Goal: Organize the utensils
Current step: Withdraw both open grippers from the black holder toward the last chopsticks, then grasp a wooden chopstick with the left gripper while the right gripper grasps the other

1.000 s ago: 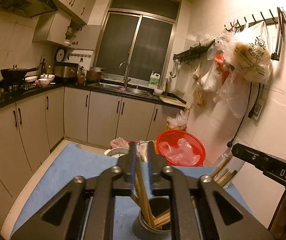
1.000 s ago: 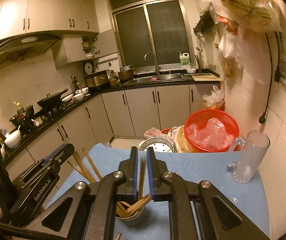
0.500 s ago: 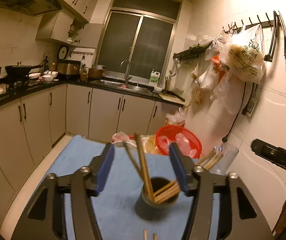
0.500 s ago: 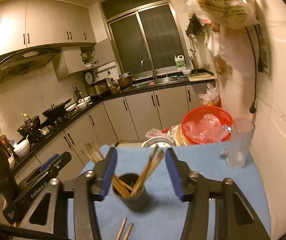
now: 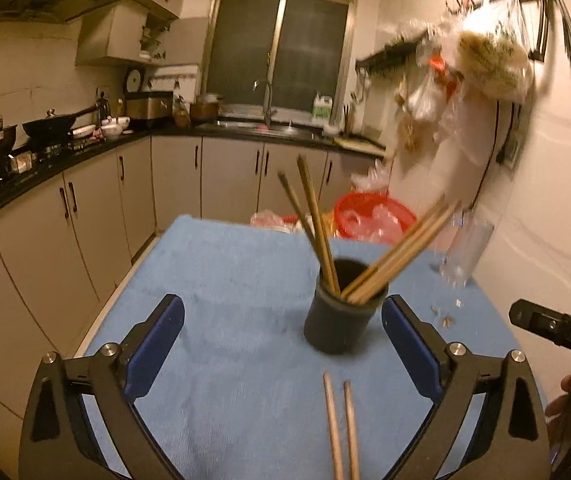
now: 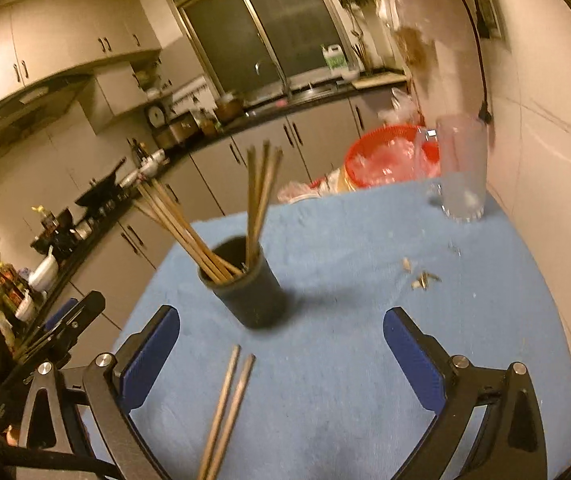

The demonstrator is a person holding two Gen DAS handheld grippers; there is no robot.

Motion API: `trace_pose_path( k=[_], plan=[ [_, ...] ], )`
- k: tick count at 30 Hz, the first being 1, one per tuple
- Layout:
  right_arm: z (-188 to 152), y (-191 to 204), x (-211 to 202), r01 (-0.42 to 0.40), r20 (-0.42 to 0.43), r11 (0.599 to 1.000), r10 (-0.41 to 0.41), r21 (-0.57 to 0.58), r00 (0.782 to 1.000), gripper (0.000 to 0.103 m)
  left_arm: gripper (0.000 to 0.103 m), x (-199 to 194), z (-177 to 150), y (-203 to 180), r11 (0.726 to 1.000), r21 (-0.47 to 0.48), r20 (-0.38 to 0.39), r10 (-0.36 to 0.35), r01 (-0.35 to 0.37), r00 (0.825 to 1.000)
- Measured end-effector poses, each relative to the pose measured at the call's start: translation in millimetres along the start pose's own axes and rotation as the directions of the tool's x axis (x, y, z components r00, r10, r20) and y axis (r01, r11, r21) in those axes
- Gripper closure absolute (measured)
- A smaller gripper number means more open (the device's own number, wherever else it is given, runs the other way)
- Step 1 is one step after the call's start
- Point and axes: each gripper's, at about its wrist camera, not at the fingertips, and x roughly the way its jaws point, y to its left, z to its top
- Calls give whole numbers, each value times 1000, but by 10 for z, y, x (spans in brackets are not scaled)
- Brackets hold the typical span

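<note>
Since releasing chopsticks (image 5: 317,228) into the cup (image 5: 341,312), both tongs (image 5: 283,344) (image 6: 281,356) now gape apart.

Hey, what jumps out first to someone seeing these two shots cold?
A dark cup bristling with chopsticks stands mid-table on the blue cloth. Two loose chopsticks lie flat on the cloth nearer the cameras. A clear glass mug stands at the far right corner, before a red basket.

Black tongs (image 5: 283,334), blue pads (image 5: 153,344)
</note>
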Motion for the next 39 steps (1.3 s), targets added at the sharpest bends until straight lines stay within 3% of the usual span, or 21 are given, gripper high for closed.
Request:
trace_pose_path(
  k=[6,11,19,20,22,24,26,29,31,32,34,39],
  plan=[
    [-109,-76,102,29,-47,1000,-29,0,998,0,4,277,-288,12,1000,24,-174,18,-14,985],
    [-184,-111,206,49,-88,999,-49,-1,995,0,4,610,-571,24,1000,20,-344,25,-19,939],
    [-243,-161,378,73,-135,997,-72,8,988,0,6,1063,-718,-47,1000,2,-468,19,-20,883],
    [-245,-158,402,75,-141,997,-72,10,987,0,8,1131,-709,-46,1000,-5,-482,10,-15,876],
    [-257,-168,449,72,-153,997,-68,20,986,0,25,1272,-690,-54,1000,-15,-512,0,-9,859],
    [-265,-168,470,70,-156,997,-66,21,986,0,36,1377,-672,-81,1000,-20,-534,-12,1,845],
    [-264,-167,496,68,-163,998,-65,16,984,0,38,1448,-642,-130,1000,-10,-537,-11,7,843],
    [-269,-163,545,64,-179,998,-61,10,982,11,47,1499,-609,-203,999,-17,-545,-41,38,837],
    [-278,-143,625,64,-205,998,-62,1,977,27,61,1537,-624,-256,999,0,-559,-41,49,828],
    [-289,-133,654,61,-216,998,-60,0,975,30,65,1537,-628,-278,999,24,-552,-25,46,834],
    [-305,-110,729,49,-240,999,-47,3,970,41,93,1549,-639,-272,998,40,-553,-20,50,833],
    [-358,-47,999,3,-328,999,12,46,945,69,97,1521,-652,-127,996,20,-563,-58,83,825]
  ],
)
